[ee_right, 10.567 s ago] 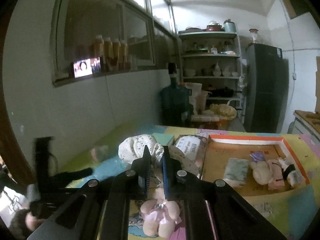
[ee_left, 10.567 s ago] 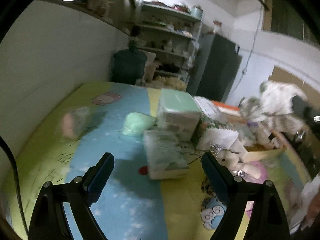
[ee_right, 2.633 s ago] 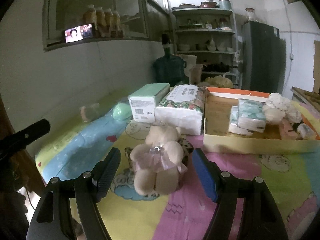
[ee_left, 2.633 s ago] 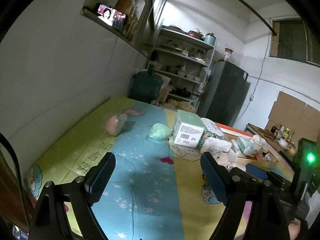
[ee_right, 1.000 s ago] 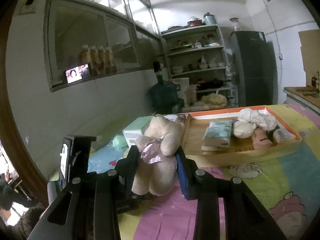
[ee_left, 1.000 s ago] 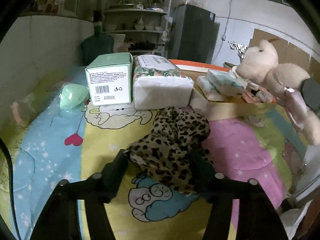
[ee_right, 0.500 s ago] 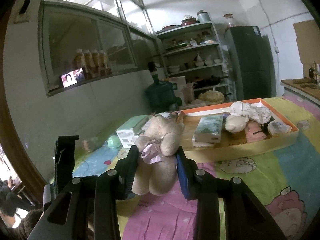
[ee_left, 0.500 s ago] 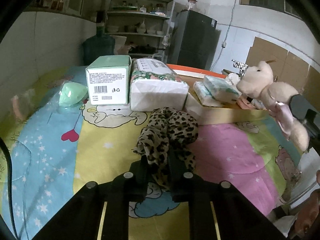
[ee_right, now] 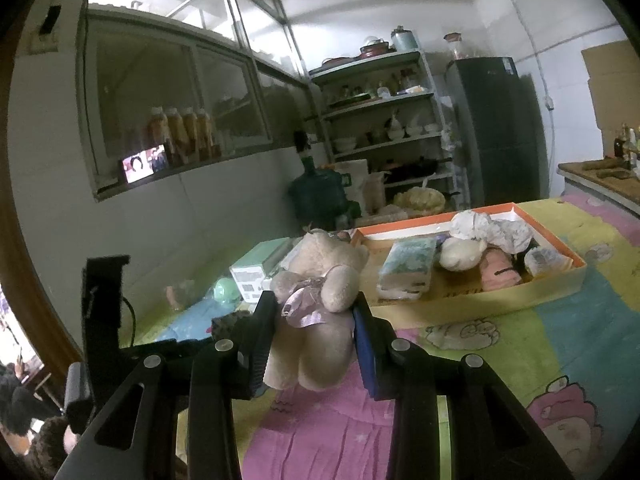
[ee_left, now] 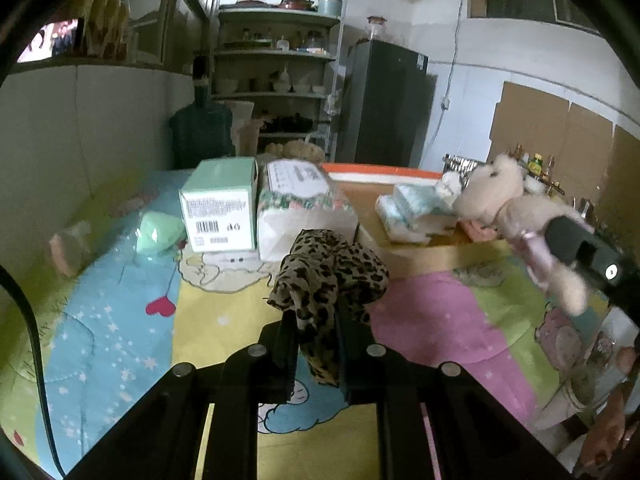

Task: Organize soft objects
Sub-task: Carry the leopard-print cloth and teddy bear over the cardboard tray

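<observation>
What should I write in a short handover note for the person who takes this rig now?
Left gripper: shut on the leopard-print cloth, lifted above the mat.
Right gripper: shut on the teddy bear, held in the air before the orange tray.
Done: tissue packs and several soft items lie in the tray.
Left: put bear and cloth into the tray; green box and large tissue pack stand beside it.

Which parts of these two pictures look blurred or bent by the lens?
Left wrist view: the pale teddy bear is smeared at the right edge, the leopard cloth fairly sharp. Right wrist view: the window frame bows, and the orange tray is sharper.
</observation>
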The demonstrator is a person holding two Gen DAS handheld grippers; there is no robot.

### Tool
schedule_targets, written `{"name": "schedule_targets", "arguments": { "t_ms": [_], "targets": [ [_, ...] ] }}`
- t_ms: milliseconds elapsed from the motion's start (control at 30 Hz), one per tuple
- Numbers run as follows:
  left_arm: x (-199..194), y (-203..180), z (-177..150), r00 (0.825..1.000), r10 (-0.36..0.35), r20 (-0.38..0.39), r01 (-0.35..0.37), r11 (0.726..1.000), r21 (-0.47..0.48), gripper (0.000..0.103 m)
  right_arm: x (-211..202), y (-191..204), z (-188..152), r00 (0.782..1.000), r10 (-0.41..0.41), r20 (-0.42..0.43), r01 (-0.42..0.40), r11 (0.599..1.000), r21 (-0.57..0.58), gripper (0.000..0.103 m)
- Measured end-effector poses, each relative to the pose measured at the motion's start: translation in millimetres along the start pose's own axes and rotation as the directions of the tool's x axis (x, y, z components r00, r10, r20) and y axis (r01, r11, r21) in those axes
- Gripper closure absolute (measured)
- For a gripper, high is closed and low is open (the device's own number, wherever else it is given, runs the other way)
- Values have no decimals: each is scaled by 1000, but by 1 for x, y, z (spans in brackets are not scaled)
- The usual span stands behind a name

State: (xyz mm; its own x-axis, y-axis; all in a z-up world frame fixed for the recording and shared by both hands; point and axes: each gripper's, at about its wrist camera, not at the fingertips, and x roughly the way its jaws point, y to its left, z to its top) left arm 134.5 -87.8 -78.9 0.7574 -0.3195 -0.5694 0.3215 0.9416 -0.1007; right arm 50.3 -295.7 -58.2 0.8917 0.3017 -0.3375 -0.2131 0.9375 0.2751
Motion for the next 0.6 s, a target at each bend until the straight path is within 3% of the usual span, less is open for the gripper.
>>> {"name": "schedule_targets", "arguments": {
  "t_ms": [600],
  "targets": [
    [-24, -27, 41, 992, -4, 123, 0, 1000, 28, 87, -16, -17, 15, 997, -55, 52, 55, 998, -12, 65]
  ]
}}
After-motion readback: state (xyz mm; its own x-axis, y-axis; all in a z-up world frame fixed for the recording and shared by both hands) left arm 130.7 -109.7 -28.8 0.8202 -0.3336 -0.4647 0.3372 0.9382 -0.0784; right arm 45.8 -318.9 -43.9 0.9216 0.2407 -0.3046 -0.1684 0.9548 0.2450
